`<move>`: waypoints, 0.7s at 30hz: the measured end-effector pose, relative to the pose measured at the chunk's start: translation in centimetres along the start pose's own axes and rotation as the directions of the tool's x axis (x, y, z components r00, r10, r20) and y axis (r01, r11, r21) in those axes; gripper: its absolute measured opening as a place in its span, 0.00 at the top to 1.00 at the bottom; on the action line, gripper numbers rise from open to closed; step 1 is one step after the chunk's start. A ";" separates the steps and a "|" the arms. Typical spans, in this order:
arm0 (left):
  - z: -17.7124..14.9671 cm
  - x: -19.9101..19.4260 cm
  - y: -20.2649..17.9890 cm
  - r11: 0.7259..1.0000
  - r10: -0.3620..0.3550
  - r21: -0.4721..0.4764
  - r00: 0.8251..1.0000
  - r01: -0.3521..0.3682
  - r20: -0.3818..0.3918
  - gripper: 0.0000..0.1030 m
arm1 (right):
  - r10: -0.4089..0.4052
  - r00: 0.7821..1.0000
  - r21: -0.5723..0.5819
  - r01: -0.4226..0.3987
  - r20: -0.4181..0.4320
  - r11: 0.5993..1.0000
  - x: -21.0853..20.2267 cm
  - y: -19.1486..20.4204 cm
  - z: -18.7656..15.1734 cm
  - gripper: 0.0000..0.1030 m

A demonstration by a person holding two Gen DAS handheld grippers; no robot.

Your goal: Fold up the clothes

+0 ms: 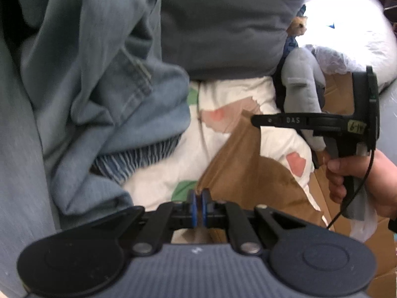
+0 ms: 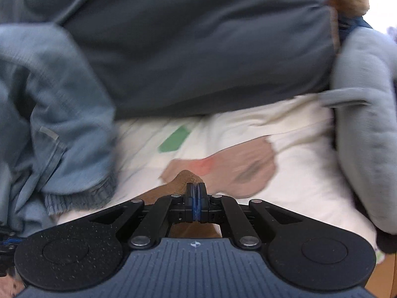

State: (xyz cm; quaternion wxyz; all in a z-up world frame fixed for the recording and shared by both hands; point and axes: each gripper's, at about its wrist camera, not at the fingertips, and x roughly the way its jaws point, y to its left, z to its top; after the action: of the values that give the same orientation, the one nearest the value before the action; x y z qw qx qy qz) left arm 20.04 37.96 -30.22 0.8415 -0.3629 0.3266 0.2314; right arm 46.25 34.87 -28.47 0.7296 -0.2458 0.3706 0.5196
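A brown cloth [image 1: 238, 173] lies across the white patterned bed cover [image 1: 223, 94]. My left gripper [image 1: 198, 208] is shut at the cloth's near edge, its blue pads pressed on the fabric. A hand [image 1: 347, 176] holds my right gripper [image 1: 254, 120] side-on, with its tip at the cloth's far corner. In the right wrist view the right gripper [image 2: 196, 198] is shut, and a tip of brown cloth [image 2: 184, 177] pokes out just past its pads. This view is blurred by motion.
A crumpled light-blue denim garment [image 1: 99, 87] with a ribbed hem fills the left. A dark grey cloth [image 1: 223, 24] lies behind. A grey plush toy [image 1: 302, 79] stands right of it. Cardboard [image 1: 382, 248] and a white plastic bag [image 1: 347, 47] are at the right.
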 end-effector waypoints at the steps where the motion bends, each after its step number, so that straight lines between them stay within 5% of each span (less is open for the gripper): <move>1: 0.1 0.0 -0.2 1.000 0.006 0.015 1.000 -0.006 0.013 0.96 | -0.003 1.000 0.020 0.003 0.017 1.000 -0.2 -0.3 -0.1 1.00; 9: -0.8 1.8 0.8 0.997 0.057 0.045 0.997 -0.056 -0.042 0.96 | -0.096 0.995 0.178 0.097 -0.014 0.979 0.7 -2.6 -2.0 0.98; 18: -1.7 2.6 2.2 0.984 0.172 0.051 0.982 -0.169 -0.074 0.97 | -0.122 0.985 0.129 0.137 -0.118 0.982 2.0 -3.2 -5.4 0.93; 21: -1.4 2.8 2.7 0.976 0.218 0.028 0.972 -0.216 -0.094 0.99 | -0.151 0.985 0.168 0.164 -0.088 0.972 1.3 -4.2 -5.9 0.91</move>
State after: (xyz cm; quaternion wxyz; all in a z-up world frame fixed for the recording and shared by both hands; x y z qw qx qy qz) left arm 19.69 39.02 -34.25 0.7977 -0.3283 0.4064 0.3013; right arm 48.76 29.80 -33.12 0.7729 -0.2287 0.4208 0.4162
